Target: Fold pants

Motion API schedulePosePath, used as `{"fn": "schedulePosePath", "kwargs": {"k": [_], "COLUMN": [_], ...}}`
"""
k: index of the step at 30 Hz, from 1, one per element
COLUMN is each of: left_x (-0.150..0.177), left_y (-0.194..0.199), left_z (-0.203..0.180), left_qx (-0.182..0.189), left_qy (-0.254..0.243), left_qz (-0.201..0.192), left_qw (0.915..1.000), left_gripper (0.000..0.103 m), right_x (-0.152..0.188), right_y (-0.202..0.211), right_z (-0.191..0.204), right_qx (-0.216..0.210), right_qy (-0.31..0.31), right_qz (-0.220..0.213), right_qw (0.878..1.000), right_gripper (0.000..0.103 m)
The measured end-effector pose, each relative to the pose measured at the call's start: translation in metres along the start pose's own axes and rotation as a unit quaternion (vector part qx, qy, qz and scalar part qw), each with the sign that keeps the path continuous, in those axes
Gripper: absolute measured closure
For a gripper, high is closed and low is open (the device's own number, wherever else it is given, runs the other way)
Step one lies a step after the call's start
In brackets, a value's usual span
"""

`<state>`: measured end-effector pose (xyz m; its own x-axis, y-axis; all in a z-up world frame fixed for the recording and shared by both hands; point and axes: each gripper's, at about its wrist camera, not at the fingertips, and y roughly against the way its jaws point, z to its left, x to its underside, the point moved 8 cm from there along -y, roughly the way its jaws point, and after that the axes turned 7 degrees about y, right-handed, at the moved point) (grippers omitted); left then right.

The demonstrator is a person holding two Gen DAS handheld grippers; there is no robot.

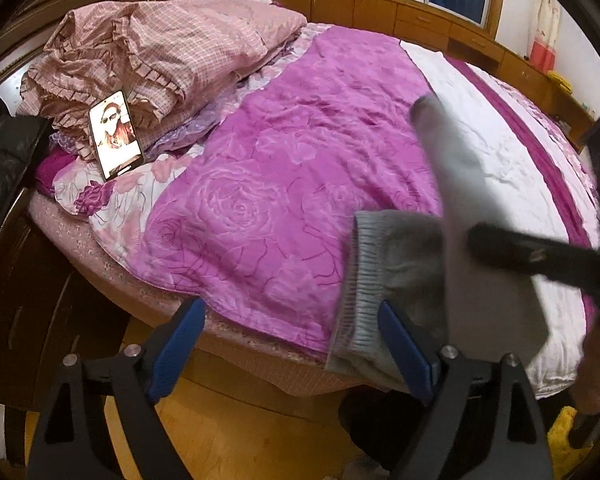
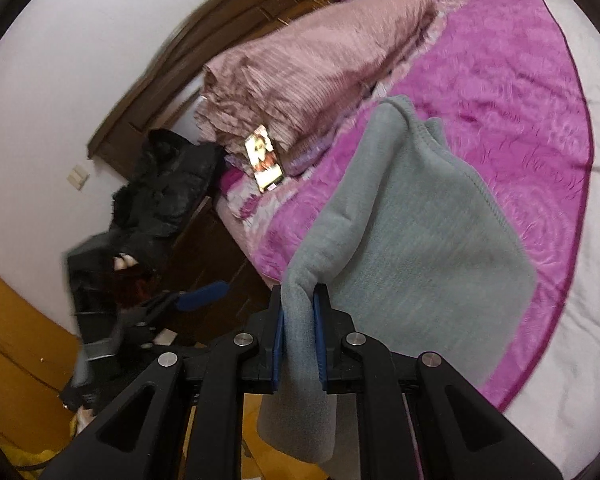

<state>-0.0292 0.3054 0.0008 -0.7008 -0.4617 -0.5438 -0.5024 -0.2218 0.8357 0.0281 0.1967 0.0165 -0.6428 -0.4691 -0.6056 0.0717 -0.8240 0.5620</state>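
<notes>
The grey fleece pants [image 1: 416,280] lie at the near edge of the bed, ribbed waistband [image 1: 360,276] toward me, one part lifted and blurred in the air. My left gripper [image 1: 292,312] is open, its right blue finger [image 1: 404,344] against the waistband, its left finger over the bed edge. My right gripper [image 2: 299,296] is shut on a fold of the pants [image 2: 412,240] and holds it up above the pink quilt. The right gripper's arm shows as a dark bar [image 1: 540,256] in the left wrist view.
A pink rose-pattern quilt [image 1: 284,184] covers the bed. A heap of checked pink bedding [image 1: 180,52] and a lit phone [image 1: 116,136] lie at the head end. A dark wooden nightstand with black clothing [image 2: 160,196] stands beside the bed. The floor [image 1: 228,432] is wood.
</notes>
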Motion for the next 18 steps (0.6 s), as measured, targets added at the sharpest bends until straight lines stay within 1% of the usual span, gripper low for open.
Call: {"fn": "schedulePosePath", "kwargs": {"k": [2,5,7,9,12,13,14,16,18], "left_x": [-0.002,-0.006,-0.008,-0.009,-0.010,-0.010,-0.009,-0.008,-0.006], "left_y": [0.002,0.007,0.010,0.012,0.012,0.009,0.005,-0.005,-0.016], "left_z": [0.001,-0.002,-0.007,-0.013,-0.025,-0.031,-0.035,-0.043,-0.050], "left_qx": [0.003,0.009,0.015,0.030,0.066,0.079,0.087,0.098,0.105], "left_qy": [-0.001,-0.009,-0.013,-0.016,-0.013,-0.013,-0.013,-0.015,-0.018], "left_qz": [0.001,-0.005,-0.008,-0.008,-0.003,0.001,0.007,0.018,0.032], "left_qw": [1.0000,0.9999,0.9998,0.9994,0.9977,0.9968,0.9961,0.9949,0.9937], "left_gripper": [0.012,0.012,0.012,0.012,0.012,0.012,0.012,0.012,0.012], "right_x": [0.003,0.006,0.008,0.010,0.015,0.020,0.023,0.032,0.042], "right_y": [-0.014,-0.025,-0.023,-0.012,0.012,0.022,0.028,0.038,0.042], "right_z": [-0.006,-0.012,-0.013,-0.013,-0.019,-0.026,-0.031,-0.046,-0.060], "right_qx": [-0.002,-0.014,-0.022,-0.019,0.009,0.031,0.048,0.078,0.093], "right_qy": [-0.017,-0.047,-0.060,-0.058,-0.045,-0.043,-0.045,-0.056,-0.073], "right_qz": [0.012,0.017,0.014,0.006,-0.011,-0.016,-0.017,-0.016,-0.006], "right_qw": [1.000,0.999,0.998,0.998,0.999,0.998,0.998,0.995,0.993], "right_gripper": [0.090,0.084,0.082,0.078,0.063,0.055,0.052,0.052,0.052]}}
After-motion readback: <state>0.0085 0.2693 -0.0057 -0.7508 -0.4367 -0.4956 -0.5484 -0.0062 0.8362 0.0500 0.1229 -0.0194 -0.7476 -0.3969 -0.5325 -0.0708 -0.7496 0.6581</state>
